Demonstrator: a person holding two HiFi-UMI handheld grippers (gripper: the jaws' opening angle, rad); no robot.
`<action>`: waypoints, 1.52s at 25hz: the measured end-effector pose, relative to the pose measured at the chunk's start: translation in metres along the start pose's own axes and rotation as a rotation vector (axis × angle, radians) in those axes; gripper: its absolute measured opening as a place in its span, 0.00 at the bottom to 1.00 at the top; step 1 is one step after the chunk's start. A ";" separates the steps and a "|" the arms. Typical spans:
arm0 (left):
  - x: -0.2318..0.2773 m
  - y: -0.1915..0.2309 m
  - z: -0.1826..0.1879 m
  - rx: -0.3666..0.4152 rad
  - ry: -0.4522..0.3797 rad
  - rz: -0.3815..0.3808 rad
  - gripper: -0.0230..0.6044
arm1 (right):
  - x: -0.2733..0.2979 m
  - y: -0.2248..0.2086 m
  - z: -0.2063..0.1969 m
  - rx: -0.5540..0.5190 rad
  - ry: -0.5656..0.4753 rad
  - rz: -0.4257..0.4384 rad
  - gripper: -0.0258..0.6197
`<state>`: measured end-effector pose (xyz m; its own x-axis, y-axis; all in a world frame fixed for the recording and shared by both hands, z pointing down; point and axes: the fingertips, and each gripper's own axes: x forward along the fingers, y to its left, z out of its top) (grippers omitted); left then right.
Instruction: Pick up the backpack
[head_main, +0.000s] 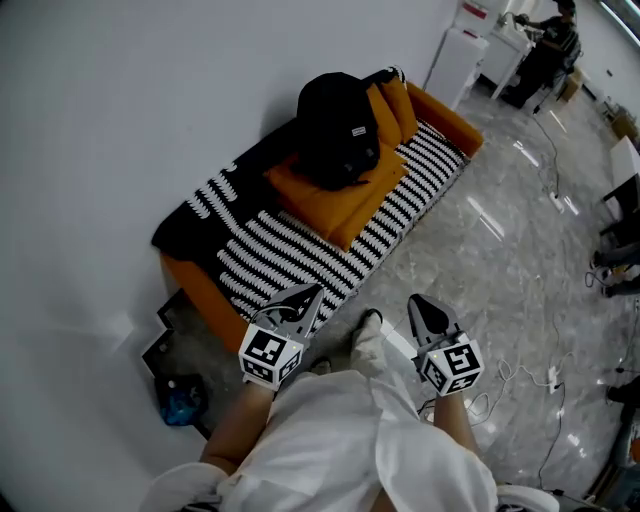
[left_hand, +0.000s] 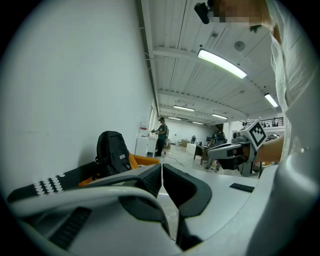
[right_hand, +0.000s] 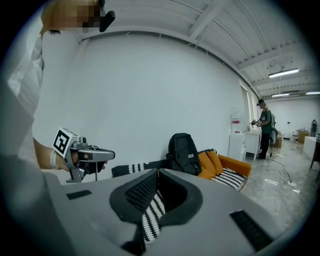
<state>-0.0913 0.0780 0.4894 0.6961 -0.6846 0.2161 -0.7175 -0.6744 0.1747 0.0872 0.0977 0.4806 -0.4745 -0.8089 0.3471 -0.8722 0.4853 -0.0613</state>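
Head view places the black fabric backpack (head_main: 338, 130) upright on an orange cushion (head_main: 335, 205) of the sofa with the black-and-white striped cover (head_main: 300, 250), against the white wall and well apart from both tools. The left tongs (head_main: 303, 300) and right tongs (head_main: 420, 308) are each closed tight and hold nothing. For a good approach, I judge they should open before arriving and aim at the top handle or a strap. The backpack's small white label is too small to read.
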 end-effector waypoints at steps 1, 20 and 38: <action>0.008 0.003 0.002 0.000 -0.001 0.006 0.08 | 0.006 -0.007 0.002 -0.004 0.000 0.008 0.07; 0.211 0.021 0.079 0.031 -0.052 0.061 0.08 | 0.104 -0.176 0.067 -0.081 -0.042 0.200 0.07; 0.284 0.110 0.056 -0.004 0.064 0.170 0.08 | 0.226 -0.249 0.073 -0.053 0.010 0.322 0.07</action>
<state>0.0291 -0.2062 0.5163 0.5620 -0.7693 0.3039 -0.8247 -0.5494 0.1344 0.1888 -0.2299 0.5062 -0.7235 -0.6080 0.3270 -0.6700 0.7326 -0.1203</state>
